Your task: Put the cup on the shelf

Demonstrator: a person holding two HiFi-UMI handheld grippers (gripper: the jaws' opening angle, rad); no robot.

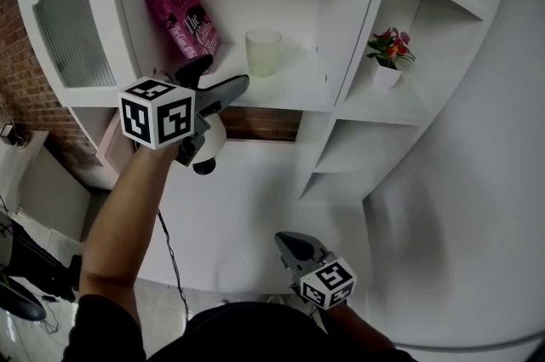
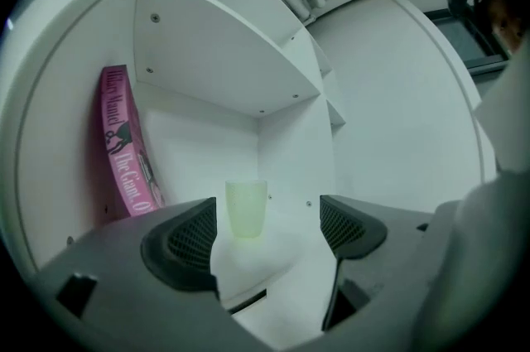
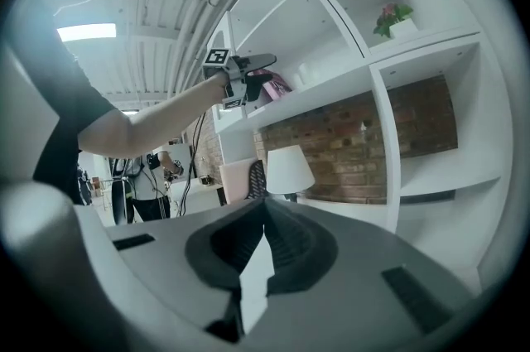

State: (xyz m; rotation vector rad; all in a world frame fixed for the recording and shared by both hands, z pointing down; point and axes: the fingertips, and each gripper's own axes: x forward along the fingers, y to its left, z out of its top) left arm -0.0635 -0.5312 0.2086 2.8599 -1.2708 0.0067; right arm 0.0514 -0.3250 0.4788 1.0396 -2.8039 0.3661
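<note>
- My left gripper [image 1: 223,77] is raised to the middle shelf. Its jaws stand wide apart and hold nothing.
- The pale green translucent plastic cup [image 2: 246,209] shows in the gap between the jaws but beyond their tips. It is upright, and neither pad touches it.
- The cup [image 1: 263,52] rests on the white shelf board [image 1: 294,94]. It stands near the leaning pink paperback book [image 1: 183,15] and is clear of it.
- My right gripper [image 3: 265,238] hangs low by my body. Its jaws are pressed together, with nothing between them.
- Step in hand, as I judge it: the placing looks done, and what remains is clearing the shelf.
- Next move: draw the left gripper straight back along the jaw line. Keep the jaws spread so that neither pad clips the cup wall and tips it.
</note>
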